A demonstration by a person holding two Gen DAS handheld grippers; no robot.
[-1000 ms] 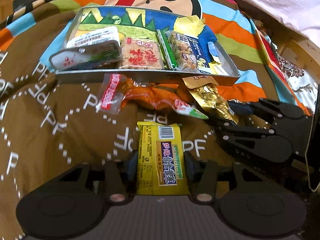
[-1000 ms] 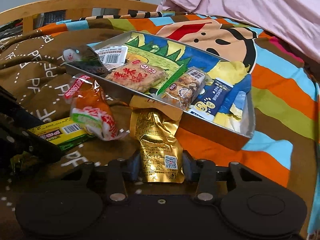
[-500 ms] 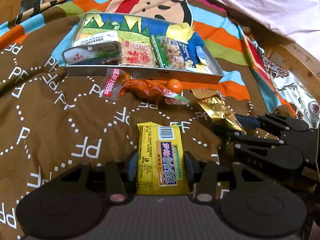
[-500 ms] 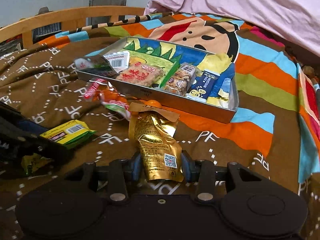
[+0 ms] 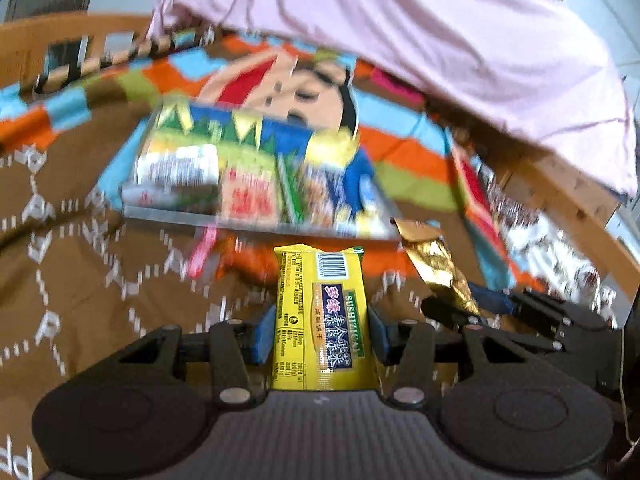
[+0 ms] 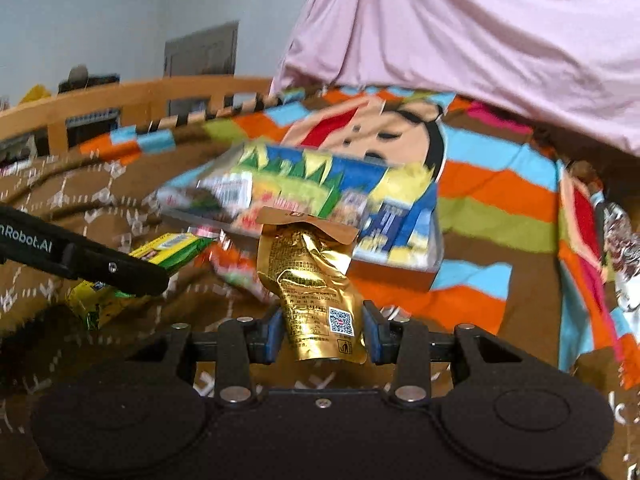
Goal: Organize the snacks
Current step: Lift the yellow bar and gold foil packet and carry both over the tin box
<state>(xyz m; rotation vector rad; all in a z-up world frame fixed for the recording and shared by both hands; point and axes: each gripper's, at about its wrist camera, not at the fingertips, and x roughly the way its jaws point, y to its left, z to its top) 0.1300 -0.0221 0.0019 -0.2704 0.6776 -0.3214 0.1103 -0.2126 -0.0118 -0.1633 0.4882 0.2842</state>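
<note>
Left gripper grasps a yellow packet; right gripper grasps a gold pouch; snack tray ahead.

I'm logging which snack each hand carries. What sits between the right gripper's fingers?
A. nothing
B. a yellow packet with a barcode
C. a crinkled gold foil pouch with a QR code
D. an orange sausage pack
C: in the right wrist view the right gripper has its blue pads pressed on either side of the gold foil pouch; the yellow packet is in the left gripper.

patterned blanket, pink sheet, wooden rail
</note>
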